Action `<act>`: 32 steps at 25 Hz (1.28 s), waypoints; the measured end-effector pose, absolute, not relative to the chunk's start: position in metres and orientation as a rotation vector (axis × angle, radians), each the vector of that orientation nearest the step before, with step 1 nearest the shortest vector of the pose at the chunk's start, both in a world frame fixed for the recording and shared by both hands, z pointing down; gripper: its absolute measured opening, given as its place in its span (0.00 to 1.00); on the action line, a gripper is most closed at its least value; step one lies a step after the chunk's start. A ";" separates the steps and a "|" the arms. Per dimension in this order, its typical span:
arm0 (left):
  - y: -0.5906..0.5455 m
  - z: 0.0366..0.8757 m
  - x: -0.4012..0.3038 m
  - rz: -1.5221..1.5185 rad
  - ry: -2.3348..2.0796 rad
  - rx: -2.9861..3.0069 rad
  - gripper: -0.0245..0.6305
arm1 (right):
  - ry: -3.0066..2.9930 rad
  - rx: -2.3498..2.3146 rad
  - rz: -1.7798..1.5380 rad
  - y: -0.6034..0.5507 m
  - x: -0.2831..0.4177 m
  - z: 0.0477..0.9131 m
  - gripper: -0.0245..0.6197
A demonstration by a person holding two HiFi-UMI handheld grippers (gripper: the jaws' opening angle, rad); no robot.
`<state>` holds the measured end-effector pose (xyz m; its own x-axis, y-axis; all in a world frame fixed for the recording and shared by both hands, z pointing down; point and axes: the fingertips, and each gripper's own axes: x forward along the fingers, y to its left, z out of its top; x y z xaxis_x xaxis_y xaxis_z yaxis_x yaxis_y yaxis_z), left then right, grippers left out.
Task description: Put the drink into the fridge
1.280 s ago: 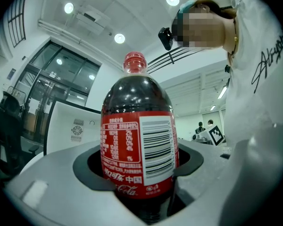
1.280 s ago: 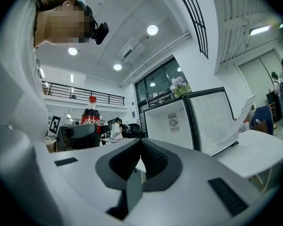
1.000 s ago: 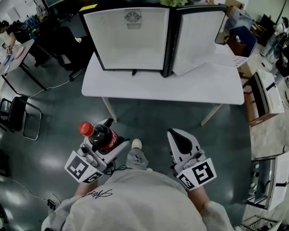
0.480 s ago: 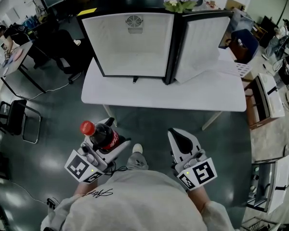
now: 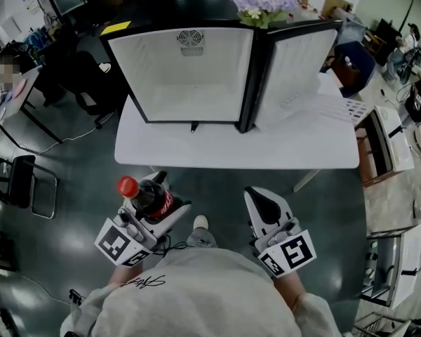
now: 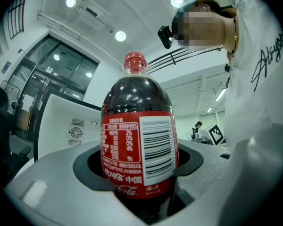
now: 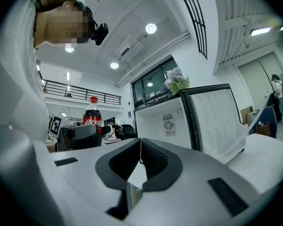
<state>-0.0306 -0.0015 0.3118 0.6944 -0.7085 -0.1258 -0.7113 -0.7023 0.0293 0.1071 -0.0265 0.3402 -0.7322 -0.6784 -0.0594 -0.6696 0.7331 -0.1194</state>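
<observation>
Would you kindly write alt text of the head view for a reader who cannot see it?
The left gripper holds a red-capped cola bottle; the right gripper is shut and empty. Ahead, a small fridge stands open on a white table.

Dark cola bottle (image 5: 149, 196), red cap and label, gripped upright between the jaws of the left gripper (image 5: 171, 192), mini fridge (image 5: 189, 69), white inside, door open, well ahead of that gripper

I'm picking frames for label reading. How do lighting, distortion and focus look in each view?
Head view: dim floor, bright white fridge interior, table edge bowed by the lens. Left gripper view: bottle close and sharp, label legible, black fisheye corners. Right gripper view: ceiling lamps flare, black bars overhead bend.
</observation>
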 end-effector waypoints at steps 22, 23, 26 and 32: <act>-0.075 0.310 -0.074 0.196 1.101 -2.916 0.53 | 2.805 -1.183 -0.143 -0.091 0.060 0.338 0.06; -0.078 0.310 -0.077 0.195 1.095 -2.918 0.53 | 2.805 -1.186 -0.142 -0.094 0.057 0.338 0.06; -0.088 0.310 -0.083 0.189 1.075 -2.918 0.53 | 2.795 -1.196 -0.144 -0.104 0.050 0.339 0.06; -0.107 0.312 -0.093 0.180 1.029 -2.929 0.53 | 2.781 -1.227 -0.145 -0.119 0.038 0.341 0.06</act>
<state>-0.0933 -0.1068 0.3124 0.7743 -0.6215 -0.1194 -0.6251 -0.7805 0.0085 0.0384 -0.1189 0.3409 -0.6708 -0.7399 -0.0518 -0.7305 0.6711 -0.1265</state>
